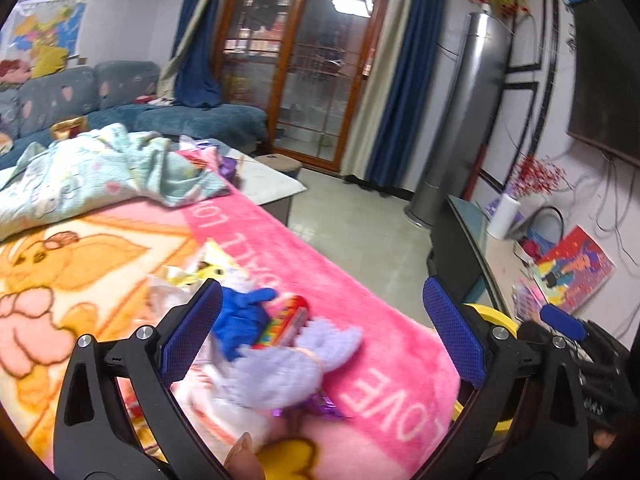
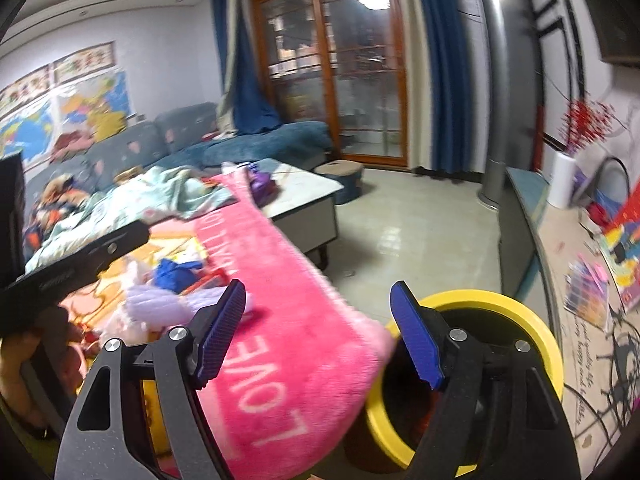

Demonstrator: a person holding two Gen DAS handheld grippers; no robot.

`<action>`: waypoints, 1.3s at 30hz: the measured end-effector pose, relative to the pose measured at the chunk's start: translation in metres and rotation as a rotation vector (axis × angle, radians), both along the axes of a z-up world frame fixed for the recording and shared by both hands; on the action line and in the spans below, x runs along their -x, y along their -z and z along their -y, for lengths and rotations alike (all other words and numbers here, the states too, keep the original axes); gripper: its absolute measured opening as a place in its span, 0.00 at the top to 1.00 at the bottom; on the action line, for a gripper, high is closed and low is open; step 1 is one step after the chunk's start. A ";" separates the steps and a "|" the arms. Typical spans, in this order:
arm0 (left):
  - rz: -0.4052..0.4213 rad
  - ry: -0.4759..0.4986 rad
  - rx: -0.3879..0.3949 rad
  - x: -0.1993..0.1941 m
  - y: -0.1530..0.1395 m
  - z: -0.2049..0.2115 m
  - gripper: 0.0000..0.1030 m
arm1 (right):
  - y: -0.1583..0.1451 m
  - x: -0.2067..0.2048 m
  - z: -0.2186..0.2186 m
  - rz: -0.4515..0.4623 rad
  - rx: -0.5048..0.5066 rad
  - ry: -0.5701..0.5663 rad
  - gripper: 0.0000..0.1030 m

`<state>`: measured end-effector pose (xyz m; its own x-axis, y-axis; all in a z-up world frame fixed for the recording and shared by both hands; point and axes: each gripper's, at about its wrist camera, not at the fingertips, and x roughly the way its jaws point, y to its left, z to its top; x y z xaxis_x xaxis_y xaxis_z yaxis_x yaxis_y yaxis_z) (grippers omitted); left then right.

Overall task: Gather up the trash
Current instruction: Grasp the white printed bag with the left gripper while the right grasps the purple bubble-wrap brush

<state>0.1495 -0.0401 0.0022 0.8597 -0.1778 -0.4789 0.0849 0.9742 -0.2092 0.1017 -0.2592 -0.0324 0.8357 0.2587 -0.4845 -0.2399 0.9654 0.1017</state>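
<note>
We count two claws, the left claw (image 1: 322,324) and the right claw (image 2: 318,332), each with two blue pads. We see one yellow bin (image 2: 532,320) at the lower right, one pink blanket (image 2: 280,280), one blue rag (image 1: 240,312), one red wrapper (image 1: 288,316), one sofa (image 1: 120,96) at the upper left.

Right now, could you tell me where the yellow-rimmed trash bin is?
The yellow-rimmed trash bin sits on the floor at lower right of the right wrist view, just past the hanging edge of the pink blanket and behind the right claw.
</note>
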 end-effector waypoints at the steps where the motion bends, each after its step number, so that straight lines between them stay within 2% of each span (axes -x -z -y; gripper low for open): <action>1: -0.002 -0.015 0.004 0.000 -0.001 -0.006 0.11 | -0.001 0.000 -0.007 0.005 0.009 -0.021 0.29; 12: -0.011 -0.157 0.061 0.001 -0.002 -0.065 0.11 | 0.002 0.001 -0.067 -0.006 0.083 -0.175 0.29; 22: -0.065 -0.250 0.133 -0.003 0.011 -0.115 0.11 | 0.018 -0.008 -0.122 -0.041 0.189 -0.340 0.29; 28: -0.123 -0.259 0.198 -0.011 0.028 -0.131 0.11 | 0.035 -0.016 -0.149 -0.065 0.279 -0.422 0.29; 34: -0.201 -0.211 0.297 -0.025 0.049 -0.135 0.11 | 0.052 -0.029 -0.164 -0.085 0.349 -0.441 0.30; 39: -0.270 -0.164 0.331 -0.038 0.068 -0.128 0.13 | 0.058 -0.036 -0.168 -0.121 0.329 -0.477 0.49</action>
